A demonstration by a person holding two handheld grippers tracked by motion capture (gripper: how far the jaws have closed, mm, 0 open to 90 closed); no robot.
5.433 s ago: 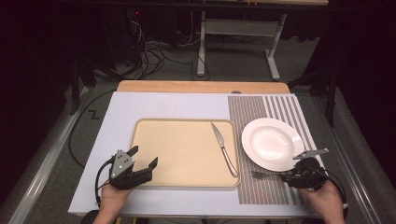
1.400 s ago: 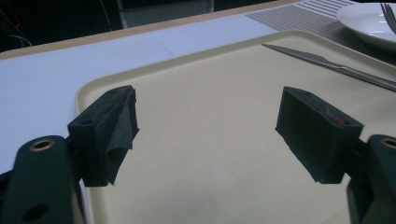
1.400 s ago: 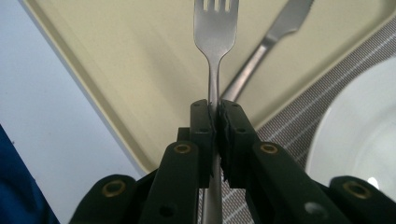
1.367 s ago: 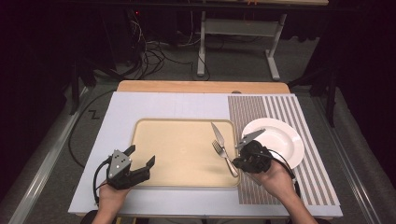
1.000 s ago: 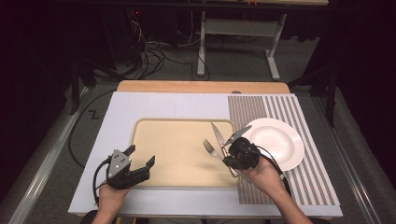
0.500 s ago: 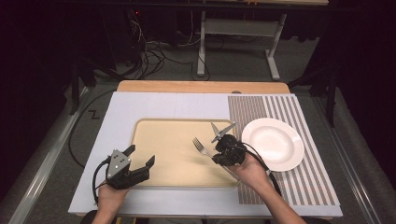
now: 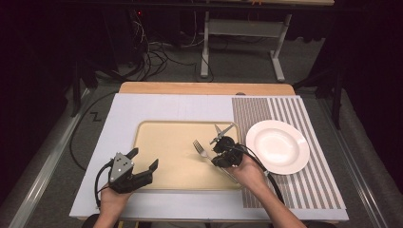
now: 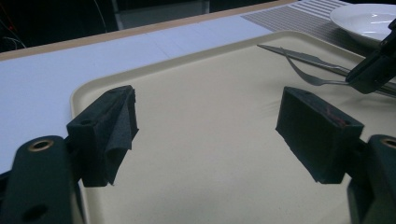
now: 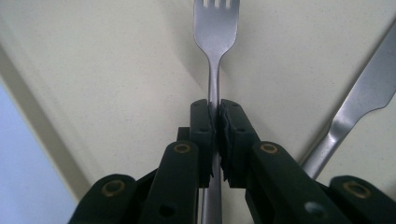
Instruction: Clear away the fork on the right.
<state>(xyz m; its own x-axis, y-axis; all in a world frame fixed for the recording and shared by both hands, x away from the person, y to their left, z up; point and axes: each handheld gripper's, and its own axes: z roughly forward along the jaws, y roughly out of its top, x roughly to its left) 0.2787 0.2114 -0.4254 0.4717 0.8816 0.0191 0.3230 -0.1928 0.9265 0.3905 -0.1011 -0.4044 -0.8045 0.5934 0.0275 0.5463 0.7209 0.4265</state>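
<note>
A beige tray (image 7: 171, 142) lies in the middle of the table. My right gripper (image 7: 212, 155) is over its right part, shut on the handle of a silver fork (image 7: 200, 148) whose tines point to the far left. In the right gripper view the pads (image 9: 201, 122) clamp the fork (image 9: 215, 28) low over the tray (image 9: 116, 84), and a knife (image 9: 359, 107) lies to the right. My left gripper (image 7: 144, 159) rests at the tray's near left corner, jaws wide open with nothing between them (image 8: 205, 116). From there the fork (image 8: 322, 81) and knife (image 8: 303, 57) lie ahead.
A white plate (image 7: 278, 146) stands on a striped mat (image 7: 285, 111) to the right of the tray. A pale mat (image 7: 128, 118) covers the rest of the table, with a wooden edge (image 7: 204, 88) at the back. Cables trail from both grippers.
My right gripper has carried the fork leftward from beside the plate to over the tray and has come down a little. The left gripper has stayed in place.
</note>
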